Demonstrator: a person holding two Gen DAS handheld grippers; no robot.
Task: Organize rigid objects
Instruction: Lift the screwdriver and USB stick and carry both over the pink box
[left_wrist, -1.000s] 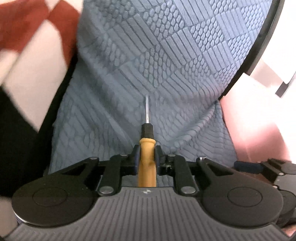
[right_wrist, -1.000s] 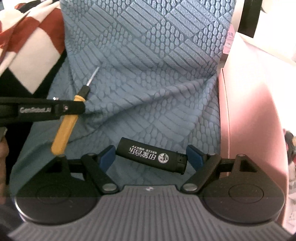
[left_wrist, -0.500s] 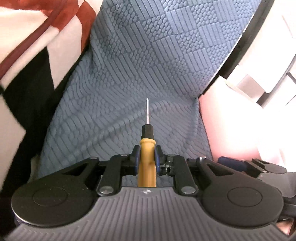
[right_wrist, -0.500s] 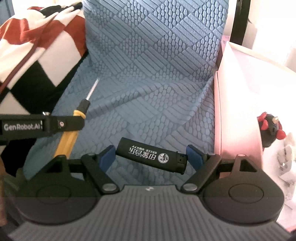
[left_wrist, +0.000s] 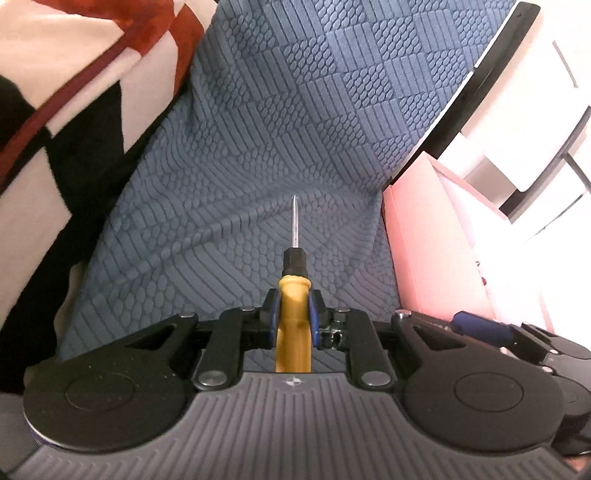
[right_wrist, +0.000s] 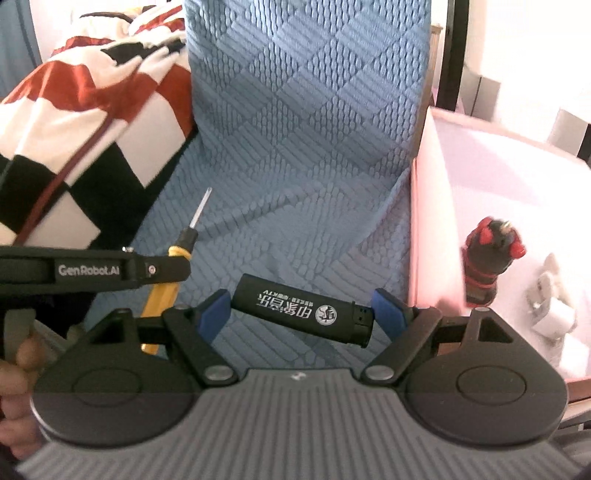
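My left gripper (left_wrist: 293, 314) is shut on a yellow-handled screwdriver (left_wrist: 293, 295), its thin metal tip pointing forward over the blue textured cushion (left_wrist: 295, 129). The same screwdriver (right_wrist: 173, 269) and the left gripper's side show at the left of the right wrist view. My right gripper (right_wrist: 301, 314) is shut on a black lighter (right_wrist: 301, 310) with white print, held crosswise by its two ends above the cushion (right_wrist: 310, 147). A pink box (right_wrist: 517, 206) stands to the right, with a red-and-black figure (right_wrist: 487, 258) and a white object (right_wrist: 554, 310) inside.
A red, white and black checkered blanket (right_wrist: 85, 129) lies on the left. The pink box wall (left_wrist: 436, 236) shows at the right of the left wrist view, with a black frame edge (left_wrist: 469, 85) and white furniture (left_wrist: 535, 92) behind it.
Both grippers have lifted and drawn back with their objects held. More of the pink box and its contents has come into the right wrist view.
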